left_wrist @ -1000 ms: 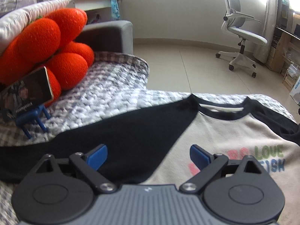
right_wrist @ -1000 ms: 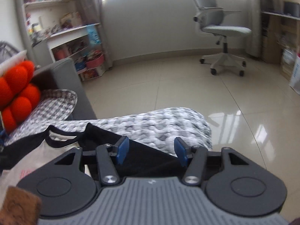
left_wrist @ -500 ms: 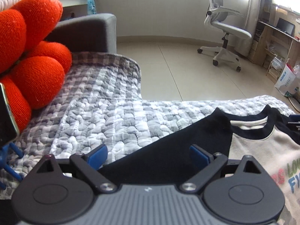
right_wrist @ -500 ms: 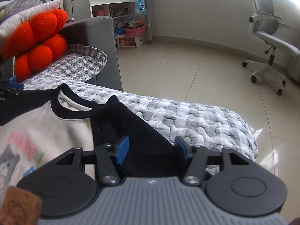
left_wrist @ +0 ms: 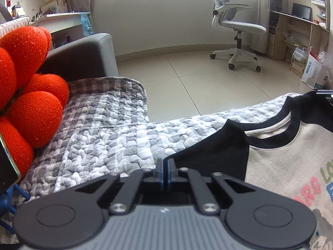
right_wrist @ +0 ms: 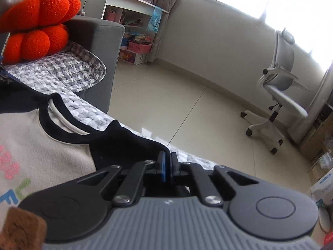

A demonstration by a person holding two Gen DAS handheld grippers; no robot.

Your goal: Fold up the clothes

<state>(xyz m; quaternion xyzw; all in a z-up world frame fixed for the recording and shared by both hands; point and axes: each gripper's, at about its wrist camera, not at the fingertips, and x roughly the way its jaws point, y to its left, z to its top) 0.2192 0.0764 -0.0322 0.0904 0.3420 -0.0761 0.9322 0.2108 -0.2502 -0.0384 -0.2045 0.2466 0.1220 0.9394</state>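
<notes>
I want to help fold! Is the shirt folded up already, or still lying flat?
Still spread flat. The shirt lies face up on the quilt, collar and print showing, no folds visible.

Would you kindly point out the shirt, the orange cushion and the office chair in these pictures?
shirt (left_wrist: 287, 166): left wrist view, on its cream front panel.
orange cushion (left_wrist: 33, 118): left wrist view, on a lower lobe.
office chair (left_wrist: 241, 24): left wrist view, on its seat.

Cream shirt (left_wrist: 291, 158) with black raglan sleeves, front up, flat on quilted cover.
</notes>
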